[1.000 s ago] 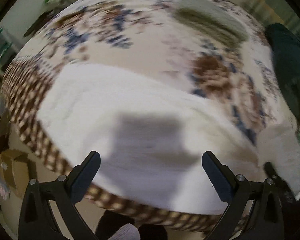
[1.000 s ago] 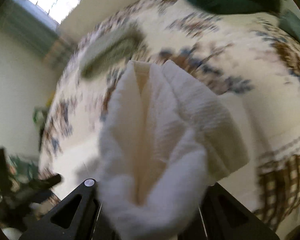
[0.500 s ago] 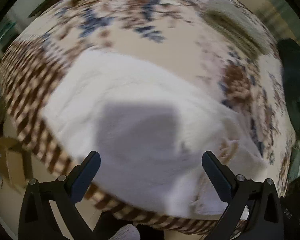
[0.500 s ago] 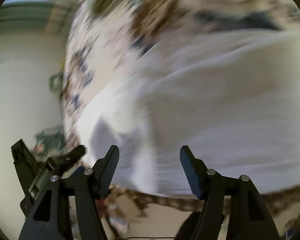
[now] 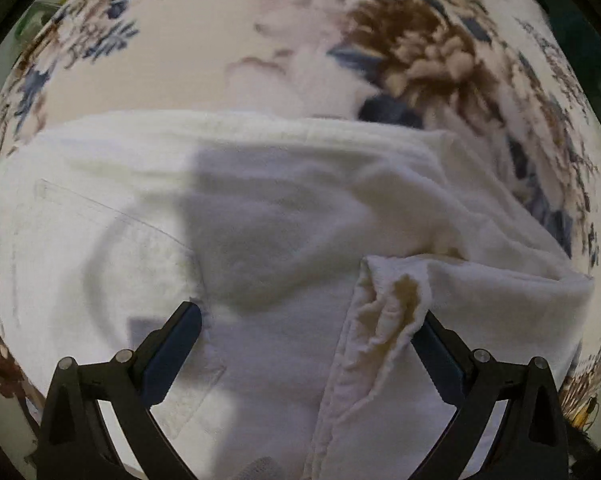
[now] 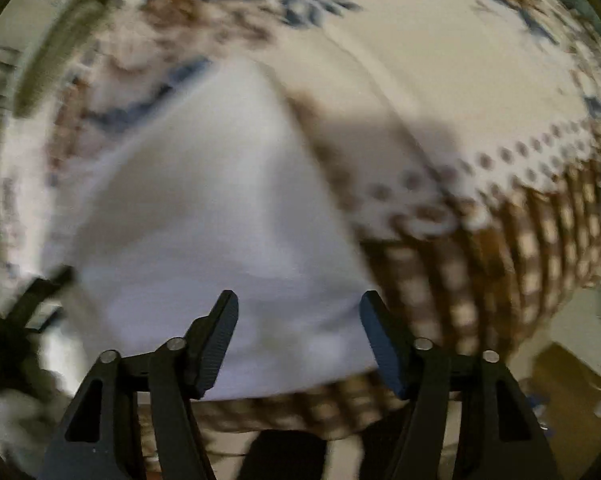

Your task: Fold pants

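White pants [image 5: 260,216] lie on a floral bedspread [image 5: 228,28], folded over with a loose cuff end [image 5: 392,304] lying on top at the right. My left gripper [image 5: 308,332] is open, low over the pants, its fingers either side of the cloth, the cuff against the right finger [image 5: 436,348]. In the blurred right wrist view the pants [image 6: 204,208] fill the middle. My right gripper [image 6: 298,320] is open and empty above their near edge. The left gripper shows dimly at the far left [image 6: 24,312].
The bedspread has a brown checked border [image 6: 520,256] at the bed's edge. A green-grey cushion [image 6: 56,44] lies far up the bed. Dark green cloth [image 5: 580,40] sits at the far right. A cardboard box [image 6: 560,376] stands on the floor.
My right gripper let go of the white cuff it held and opened, then swung back toward the bed edge. My left gripper moved down close over the pants.
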The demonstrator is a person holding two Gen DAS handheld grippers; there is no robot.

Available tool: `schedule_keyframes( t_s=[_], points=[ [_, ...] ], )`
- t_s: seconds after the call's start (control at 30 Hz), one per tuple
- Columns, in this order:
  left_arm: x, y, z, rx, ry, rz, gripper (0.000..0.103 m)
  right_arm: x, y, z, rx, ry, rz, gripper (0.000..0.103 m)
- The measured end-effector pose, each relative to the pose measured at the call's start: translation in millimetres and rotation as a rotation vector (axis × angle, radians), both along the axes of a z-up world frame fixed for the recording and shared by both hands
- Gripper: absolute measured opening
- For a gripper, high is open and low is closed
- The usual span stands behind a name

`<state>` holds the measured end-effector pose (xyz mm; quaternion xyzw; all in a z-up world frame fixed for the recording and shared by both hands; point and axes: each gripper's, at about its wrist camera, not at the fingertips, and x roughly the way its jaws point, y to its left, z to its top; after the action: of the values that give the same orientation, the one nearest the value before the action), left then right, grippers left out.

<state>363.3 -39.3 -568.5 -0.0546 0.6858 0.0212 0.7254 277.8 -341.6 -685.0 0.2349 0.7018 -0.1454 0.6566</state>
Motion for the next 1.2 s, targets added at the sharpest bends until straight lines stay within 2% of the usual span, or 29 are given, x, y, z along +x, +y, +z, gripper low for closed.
schedule_keyframes(
  t_s=[0.03,0.17,0.23,0.33,0.4,0.47,0.57,0.63,0.7,0.87,1.0,1.1,1.17,1.2],
  points=[
    [1.0,0.2,-0.8,0.002,0.005,0.000,0.103,-6.9,-0.4,-5.6,-0.012,0.018,-0.005,0.049],
    [2.9,-0.4,-4.2,0.014,0.005,0.001,0.103,-23.9,-7.4,-26.2,0.025,0.055,-0.010,0.049],
    [1.3,-0.7,-1.1,0.013,-0.005,0.002,0.103,-23.3,-10.6,-27.3,0.032,0.061,-0.013,0.050],
    [-12.8,3.7,16.2,-0.037,-0.021,0.040,0.103,-20.6,-19.3,-13.0,0.020,0.062,0.006,0.053],
    [-28.8,18.7,37.9,-0.086,-0.064,0.092,0.103,-16.0,-19.8,2.0,0.029,0.029,0.011,0.053],
    [-49.2,38.5,58.7,-0.093,-0.104,0.146,0.103,-11.6,-18.0,14.4,0.017,0.014,0.029,0.053],
    [-83.5,84.0,79.7,-0.085,-0.139,0.266,0.103,-13.3,-12.3,20.8,0.015,0.035,0.054,0.053],
    [-105.7,126.2,79.8,-0.130,-0.140,0.376,0.103,-10.9,-3.5,14.8,0.036,0.044,0.063,0.053],
    [-118.8,158.5,71.8,-0.158,-0.145,0.456,0.103,-2.8,8.3,6.0,0.074,0.042,0.081,0.053],
    [-132.7,225.9,40.6,-0.212,-0.189,0.694,0.103,24.8,40.7,2.3,0.119,-0.079,0.132,0.053],
    [-147.0,276.7,5.9,-0.340,-0.213,0.924,0.103,58.8,79.8,2.9,0.096,-0.111,0.212,0.053],
    [-150.7,293.6,-13.5,-0.407,-0.234,1.050,0.093,74.6,107.6,2.0,0.076,-0.111,0.255,0.053],
    [-143.7,290.7,-12.7,-0.387,-0.240,1.030,0.083,83.5,130.4,2.7,0.076,-0.105,0.262,0.053],
    [-139.3,285.3,-5.5,-0.360,-0.265,0.989,0.060,86.5,138.2,0.1,0.069,-0.103,0.263,0.053]
  ],
)
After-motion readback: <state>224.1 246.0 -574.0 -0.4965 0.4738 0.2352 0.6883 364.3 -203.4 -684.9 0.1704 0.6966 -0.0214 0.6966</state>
